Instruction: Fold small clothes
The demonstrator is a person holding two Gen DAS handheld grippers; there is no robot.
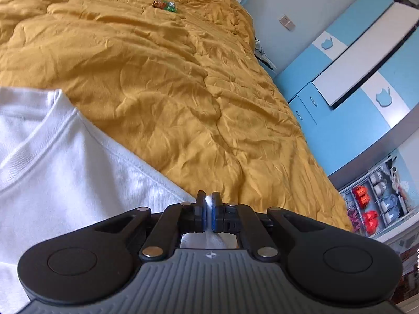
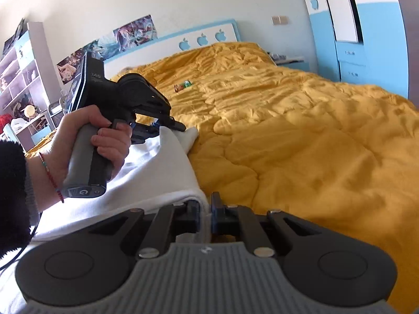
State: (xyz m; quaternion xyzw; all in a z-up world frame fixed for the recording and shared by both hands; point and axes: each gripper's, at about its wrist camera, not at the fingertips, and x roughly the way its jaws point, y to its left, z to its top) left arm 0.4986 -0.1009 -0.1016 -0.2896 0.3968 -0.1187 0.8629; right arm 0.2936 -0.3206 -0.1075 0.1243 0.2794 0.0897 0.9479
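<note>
A white T-shirt lies on the yellow bedspread, its collar at the left of the left wrist view. My left gripper is shut on a pinch of the shirt's right edge near the shoulder. In the right wrist view the same shirt shows as a folded white band. My right gripper is shut on its near edge. The left gripper, held by a hand, grips the far end of that edge.
A small red and green wrapper lies on the bedspread far up; it also shows in the right wrist view. A blue and white wardrobe stands right of the bed. A headboard and shelves stand behind.
</note>
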